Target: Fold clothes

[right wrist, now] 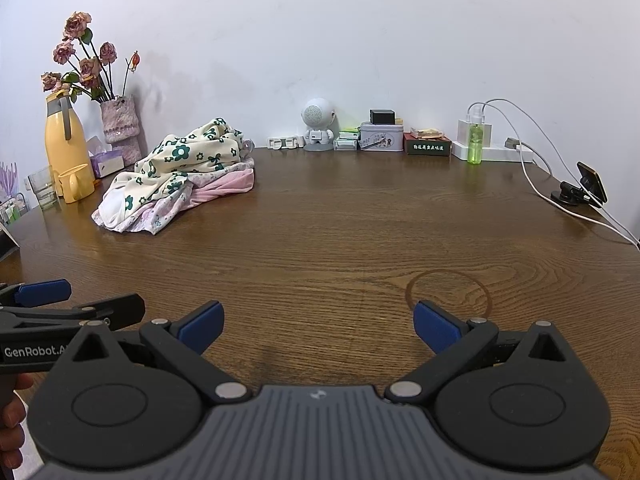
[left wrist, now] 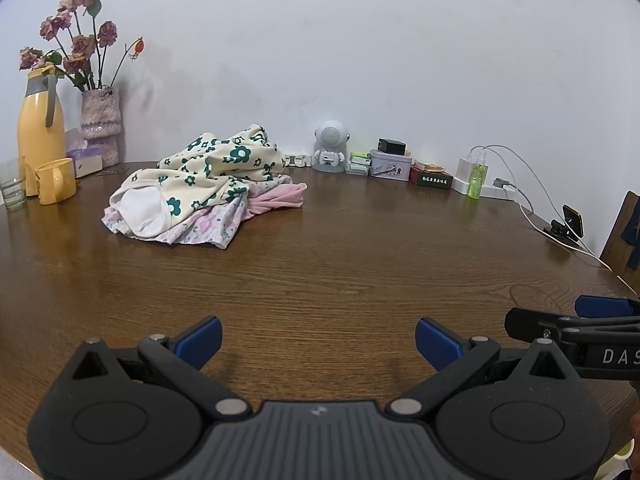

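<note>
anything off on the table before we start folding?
Nothing spilled or broken. The clothes pile sits crumpled at the far left, not laid flat. A dark ring stain marks the table just ahead of the right gripper. Both grippers, left too, are open and empty.

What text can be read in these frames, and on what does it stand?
"GenRobot.A", cut off: side of the left gripper.
"DAS", cut off: side of the right gripper.
Dark box: a line of Chinese characters, too small to read.
Tin: print too blurred to read.

Likely a home: wooden table (right wrist: 320, 220), dried flowers (left wrist: 76, 32), thermos (left wrist: 38, 120).
</note>
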A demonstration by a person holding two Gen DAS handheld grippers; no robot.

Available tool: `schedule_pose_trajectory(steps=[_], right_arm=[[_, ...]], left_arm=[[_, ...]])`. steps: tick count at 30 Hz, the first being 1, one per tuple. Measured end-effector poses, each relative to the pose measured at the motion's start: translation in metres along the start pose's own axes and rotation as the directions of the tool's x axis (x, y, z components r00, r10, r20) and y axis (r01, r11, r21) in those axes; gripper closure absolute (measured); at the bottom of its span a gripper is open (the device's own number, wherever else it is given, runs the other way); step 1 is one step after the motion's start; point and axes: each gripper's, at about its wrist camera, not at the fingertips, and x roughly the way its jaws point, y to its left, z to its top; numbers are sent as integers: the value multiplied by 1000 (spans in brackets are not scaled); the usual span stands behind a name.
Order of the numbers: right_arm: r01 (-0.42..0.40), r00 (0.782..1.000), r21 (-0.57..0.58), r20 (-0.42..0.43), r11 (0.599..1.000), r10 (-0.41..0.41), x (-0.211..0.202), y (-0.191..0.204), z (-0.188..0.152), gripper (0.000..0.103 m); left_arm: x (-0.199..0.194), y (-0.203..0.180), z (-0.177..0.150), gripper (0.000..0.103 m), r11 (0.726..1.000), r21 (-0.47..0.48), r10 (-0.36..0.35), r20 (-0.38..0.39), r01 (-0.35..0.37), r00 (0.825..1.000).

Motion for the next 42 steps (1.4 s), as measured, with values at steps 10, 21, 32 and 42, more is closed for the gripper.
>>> schedule_pose_trajectory(steps=[10, 21, 32, 42], right_arm=[[-1, 1000, 0, -2, 1000, 1, 0, -1, 0, 0], [-4, 1000, -1, -4, 1000, 4, 0, -2, 0, 0], [-11, 1000, -14, -5, 1000, 11, 3, 1, 3, 0], [-43, 999, -47, 15, 998, 44, 15, 10, 25, 0]], left_arm=[[0, 0, 0, 0, 1000, 1, 2, -2, -2, 1000], [0, 1, -1, 0, 1000, 0, 2, -5, -2, 1000], [3, 4, 2, 0, 1000, -8, 12, 8, -12, 1000], [13, 19, 19, 0, 998, -33, 60, 56, -58, 997]])
